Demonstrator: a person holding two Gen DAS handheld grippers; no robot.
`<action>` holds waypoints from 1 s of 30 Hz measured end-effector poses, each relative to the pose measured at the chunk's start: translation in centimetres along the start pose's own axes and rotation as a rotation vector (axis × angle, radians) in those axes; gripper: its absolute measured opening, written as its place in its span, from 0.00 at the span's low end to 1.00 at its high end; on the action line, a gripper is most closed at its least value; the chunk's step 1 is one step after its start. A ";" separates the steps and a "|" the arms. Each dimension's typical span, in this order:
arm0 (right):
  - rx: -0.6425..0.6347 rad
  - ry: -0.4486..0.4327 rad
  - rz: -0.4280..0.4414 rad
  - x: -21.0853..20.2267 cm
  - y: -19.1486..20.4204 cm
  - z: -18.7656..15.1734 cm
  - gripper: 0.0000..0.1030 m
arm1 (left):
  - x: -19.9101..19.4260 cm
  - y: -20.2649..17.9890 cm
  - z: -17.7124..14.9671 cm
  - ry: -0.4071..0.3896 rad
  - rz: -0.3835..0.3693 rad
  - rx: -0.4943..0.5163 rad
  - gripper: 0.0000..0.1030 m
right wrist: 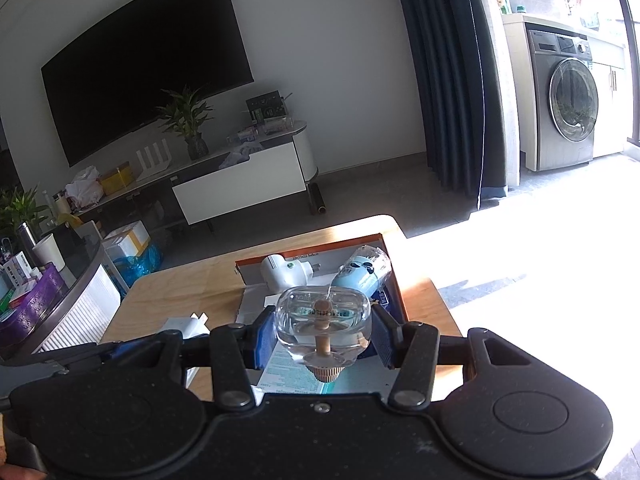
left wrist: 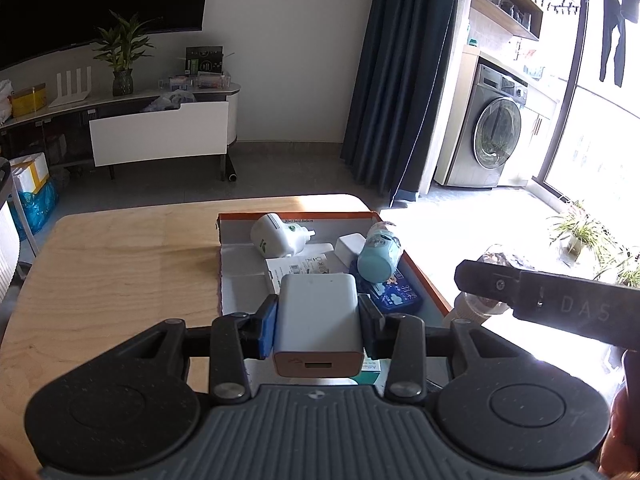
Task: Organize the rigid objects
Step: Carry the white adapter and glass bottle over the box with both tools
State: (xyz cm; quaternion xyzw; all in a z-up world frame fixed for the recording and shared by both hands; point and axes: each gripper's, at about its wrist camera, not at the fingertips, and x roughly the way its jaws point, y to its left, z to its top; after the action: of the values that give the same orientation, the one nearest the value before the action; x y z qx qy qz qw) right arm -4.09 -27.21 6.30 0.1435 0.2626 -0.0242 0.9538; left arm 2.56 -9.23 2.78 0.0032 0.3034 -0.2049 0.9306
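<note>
Gripping a white charger (left wrist: 318, 322), the left gripper (left wrist: 319, 326) is being held above the cardboard tray (left wrist: 424, 280) on the worktop (left wrist: 120, 264); a clear refill bottle (right wrist: 323, 322) is being clamped by the right gripper (right wrist: 324, 330) over the same tray.

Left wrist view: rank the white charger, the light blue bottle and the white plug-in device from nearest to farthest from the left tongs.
1. White charger: clamped in the left tongs, dead centre.
2. Light blue bottle: lying on its side in the cardboard tray, ahead and to the right.
3. White plug-in device: toward the tray's far end, slightly left of centre.
</note>
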 end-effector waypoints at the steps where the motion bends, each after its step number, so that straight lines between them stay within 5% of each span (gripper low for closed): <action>1: 0.000 0.001 0.000 0.0 0.0 0.0 0.58 | 0.1 0.0 0.0 0.002 -0.001 -0.001 0.40; 30: 0.002 0.022 -0.003 1.2 -0.1 0.8 0.58 | 2.5 0.3 1.3 0.043 0.002 -0.004 0.40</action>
State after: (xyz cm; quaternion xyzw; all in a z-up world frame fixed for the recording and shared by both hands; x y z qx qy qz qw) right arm -2.67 -27.53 6.26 0.1444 0.2733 -0.0246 0.9507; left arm 5.30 -10.05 2.36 0.0059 0.3238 -0.2031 0.9240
